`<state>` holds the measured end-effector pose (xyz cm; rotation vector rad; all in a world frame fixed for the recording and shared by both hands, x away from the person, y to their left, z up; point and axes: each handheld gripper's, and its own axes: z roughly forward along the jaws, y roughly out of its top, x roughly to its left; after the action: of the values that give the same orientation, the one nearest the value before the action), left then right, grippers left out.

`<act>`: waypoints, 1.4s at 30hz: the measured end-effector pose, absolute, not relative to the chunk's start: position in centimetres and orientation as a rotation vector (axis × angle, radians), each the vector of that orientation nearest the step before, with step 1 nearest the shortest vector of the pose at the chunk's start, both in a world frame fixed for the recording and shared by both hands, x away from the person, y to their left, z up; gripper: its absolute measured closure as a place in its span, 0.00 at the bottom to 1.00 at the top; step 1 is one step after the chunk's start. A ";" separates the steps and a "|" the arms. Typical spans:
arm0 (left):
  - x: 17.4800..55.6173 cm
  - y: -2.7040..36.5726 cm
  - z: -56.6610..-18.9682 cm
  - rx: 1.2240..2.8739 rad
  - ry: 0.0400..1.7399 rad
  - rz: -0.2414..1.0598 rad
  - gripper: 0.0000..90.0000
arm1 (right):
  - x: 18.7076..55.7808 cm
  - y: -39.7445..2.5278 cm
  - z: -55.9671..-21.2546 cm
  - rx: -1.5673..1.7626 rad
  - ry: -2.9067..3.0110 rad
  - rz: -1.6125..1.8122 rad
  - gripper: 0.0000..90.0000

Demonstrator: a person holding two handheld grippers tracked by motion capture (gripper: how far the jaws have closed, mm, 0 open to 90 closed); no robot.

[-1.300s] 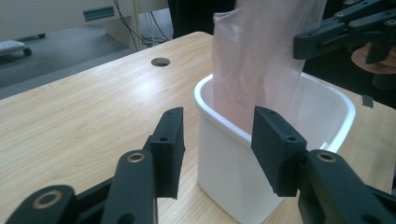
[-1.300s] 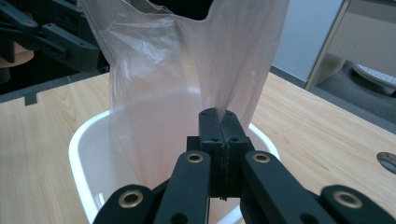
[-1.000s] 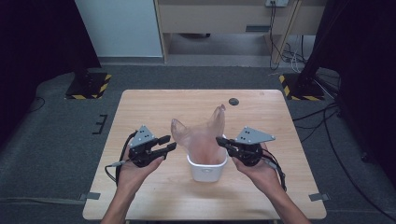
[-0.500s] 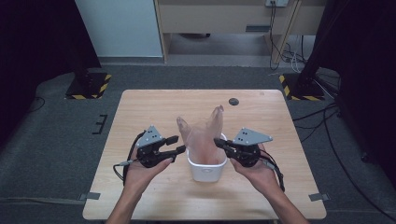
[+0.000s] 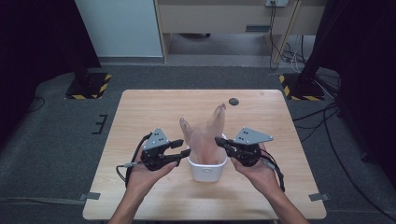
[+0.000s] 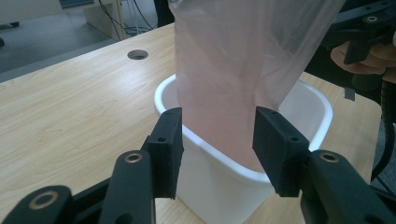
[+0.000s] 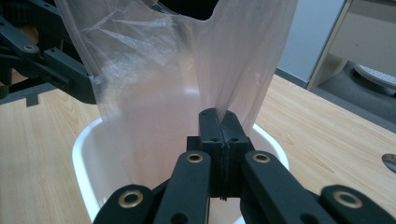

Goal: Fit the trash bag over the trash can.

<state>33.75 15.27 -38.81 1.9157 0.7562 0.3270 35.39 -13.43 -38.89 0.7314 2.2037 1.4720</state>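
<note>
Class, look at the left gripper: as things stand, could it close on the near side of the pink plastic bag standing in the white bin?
Probably yes. The left gripper is open right at the pink plastic bag, above the white bin rim, with nothing between.

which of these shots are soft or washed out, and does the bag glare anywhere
High view: soft and low in detail, dark at both sides, even light on the table. Left gripper view: sharp on the tub, bag see-through without glare. Right gripper view: pale sheen on the bag's creases, background blurred, right tool sharp.
</note>
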 end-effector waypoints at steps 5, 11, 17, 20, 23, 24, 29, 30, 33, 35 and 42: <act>33.8 14.8 -38.8 1.914 0.754 0.337 0.56 | 35.3 -13.2 -38.9 0.727 2.211 1.474 1.00; 34.5 15.0 -38.9 1.884 0.789 0.369 0.61 | 34.9 -12.6 -39.0 0.703 2.241 1.502 1.00; 35.1 14.8 -38.9 1.861 0.797 0.397 0.85 | 34.8 -12.6 -39.0 0.704 2.245 1.517 1.00; 35.6 14.5 -38.7 1.832 0.829 0.401 0.98 | 34.7 -12.9 -38.8 0.702 2.242 1.516 1.00; 35.9 14.3 -38.5 1.827 0.842 0.414 1.00 | 34.2 -13.5 -38.4 0.700 2.236 1.511 1.00; 36.0 14.2 -38.5 1.827 0.846 0.420 1.00 | 34.0 -13.7 -38.3 0.695 2.237 1.504 1.00; 37.0 13.8 -38.8 1.852 0.862 0.445 1.00 | 32.6 -15.1 -38.3 0.709 2.239 1.504 1.00; 37.2 13.7 -38.8 1.856 0.864 0.449 1.00 | 32.5 -15.3 -38.3 0.713 2.238 1.507 1.00; 37.8 13.8 -38.9 1.852 0.882 0.463 1.00 | 32.0 -15.9 -38.8 0.716 2.253 1.487 1.00; 38.0 13.9 -39.1 1.855 0.887 0.466 1.00 | 31.8 -16.3 -39.1 0.727 2.259 1.479 1.00; 38.3 13.3 -39.3 1.875 0.865 0.448 1.00 | 31.3 -16.9 -39.8 0.734 2.268 1.467 1.00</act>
<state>38.26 13.31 -39.30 1.8753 0.8646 0.4484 31.29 -16.89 -39.84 0.7339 2.2676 1.4668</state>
